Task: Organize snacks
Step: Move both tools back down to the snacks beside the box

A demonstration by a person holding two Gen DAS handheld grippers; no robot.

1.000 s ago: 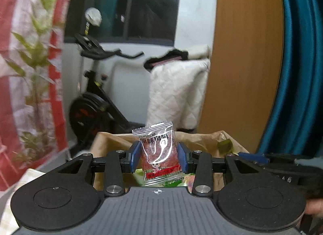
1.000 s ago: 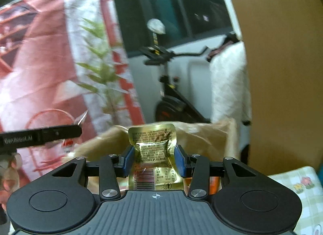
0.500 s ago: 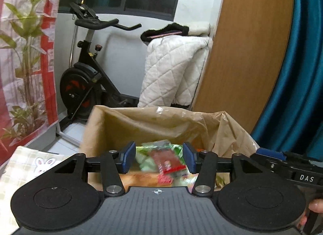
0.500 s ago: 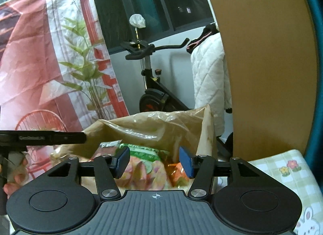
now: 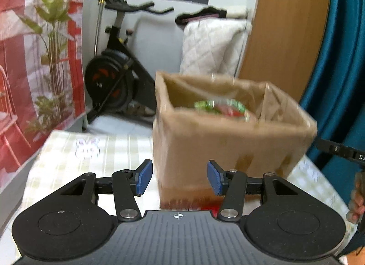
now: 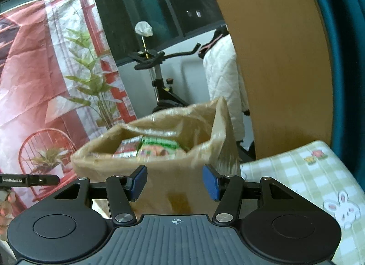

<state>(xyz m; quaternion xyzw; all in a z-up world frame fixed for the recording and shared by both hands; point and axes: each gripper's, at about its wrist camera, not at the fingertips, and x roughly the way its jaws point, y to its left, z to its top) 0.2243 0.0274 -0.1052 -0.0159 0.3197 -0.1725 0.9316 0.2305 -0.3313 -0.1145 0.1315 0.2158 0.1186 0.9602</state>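
Note:
A brown cardboard box stands on the checked tablecloth, with green and red snack packets showing inside it. My left gripper is open and empty, its blue pads in front of the box's near wall and below its rim. In the right wrist view the same box holds snack packets, and my right gripper stands open with nothing between its blue pads, also short of the box. The picture is blurred around the box.
The other gripper's black bar and a hand show at the right edge of the left wrist view. An exercise bike, a white quilted cover, a wooden panel and a teal curtain stand behind the table.
Both grippers opened over the box and let their packets drop in: the red one from the left, the gold one from the right. Both then pulled back and down in front of the box.

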